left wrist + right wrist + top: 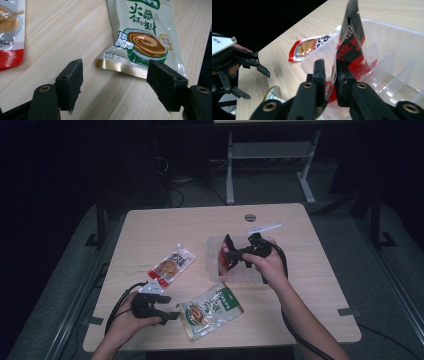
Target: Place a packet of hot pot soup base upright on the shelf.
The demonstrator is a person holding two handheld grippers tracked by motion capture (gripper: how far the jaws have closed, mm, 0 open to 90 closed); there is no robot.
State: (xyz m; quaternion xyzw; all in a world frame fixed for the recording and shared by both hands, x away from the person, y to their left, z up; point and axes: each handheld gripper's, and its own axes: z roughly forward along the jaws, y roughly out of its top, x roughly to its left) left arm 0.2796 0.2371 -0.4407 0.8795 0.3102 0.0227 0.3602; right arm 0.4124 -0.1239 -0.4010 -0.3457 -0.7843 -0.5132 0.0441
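Two loose packets [171, 266] [210, 309] flank the clear bin [220, 270].

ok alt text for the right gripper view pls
The right gripper is shut on a red and black packet, holding it at the rim of a clear plastic divided bin. Beyond it on the light wood table lies a red and white packet, with the open left gripper at far left.

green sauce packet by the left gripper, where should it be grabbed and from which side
Grip the green sauce packet at its gold sealed bottom edge, coming in low from the near side. That edge faces the open left gripper and looks slightly lifted off the table, while the rest lies flat.
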